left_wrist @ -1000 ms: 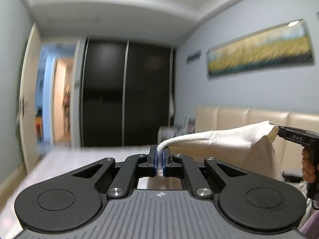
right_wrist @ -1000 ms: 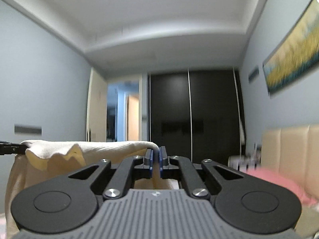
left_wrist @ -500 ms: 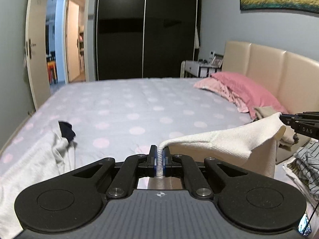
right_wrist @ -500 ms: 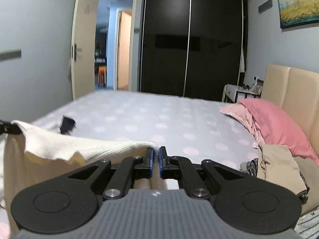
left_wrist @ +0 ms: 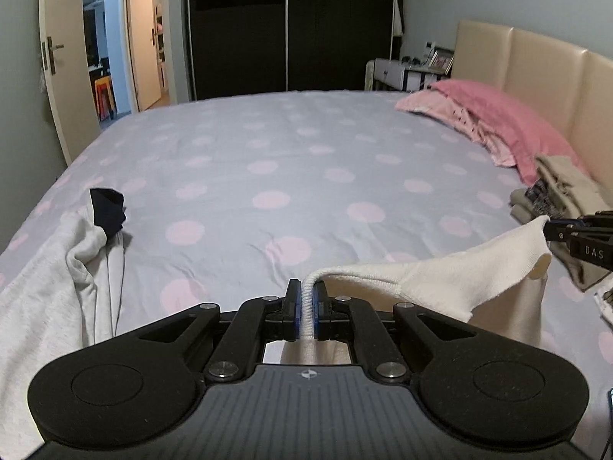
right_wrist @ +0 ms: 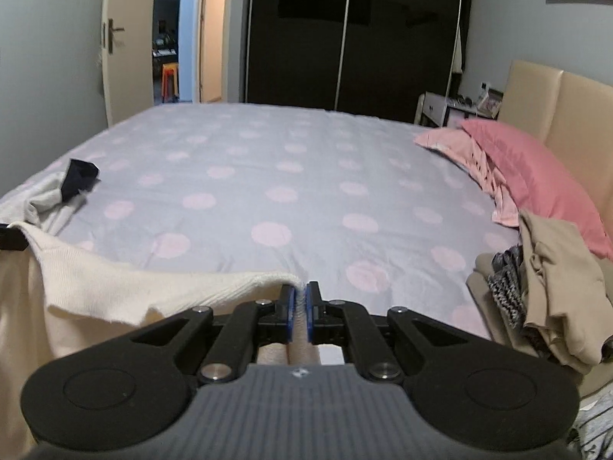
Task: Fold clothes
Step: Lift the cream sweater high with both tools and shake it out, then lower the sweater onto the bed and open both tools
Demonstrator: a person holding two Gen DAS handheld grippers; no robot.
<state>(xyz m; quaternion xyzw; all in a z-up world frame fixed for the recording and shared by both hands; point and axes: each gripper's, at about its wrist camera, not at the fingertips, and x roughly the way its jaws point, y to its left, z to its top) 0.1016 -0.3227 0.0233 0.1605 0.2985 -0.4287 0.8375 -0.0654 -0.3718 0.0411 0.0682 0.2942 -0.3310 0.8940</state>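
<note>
A cream knit garment [left_wrist: 459, 283] hangs stretched between my two grippers above the near edge of the bed. My left gripper [left_wrist: 305, 299] is shut on its ribbed edge. My right gripper [right_wrist: 301, 299] is shut on the other end of the garment [right_wrist: 115, 291]. In the left wrist view the right gripper [left_wrist: 551, 230] shows at the far right, pinching the garment's corner. In the right wrist view the tip of the left gripper [right_wrist: 13, 237] shows at the far left edge. The garment's lower part hangs down out of sight.
The bed [left_wrist: 287, 161] has a lilac sheet with pink dots. A grey garment with a dark cuff [left_wrist: 57, 268] lies at its left. A pink pillow [left_wrist: 498, 122] and a pile of beige and patterned clothes [right_wrist: 551, 291] lie at the right by the headboard.
Both grippers have tilted down from the ceiling and wall to the bed and moved lower, carrying the cream garment stretched between them. Both stay shut on it.
</note>
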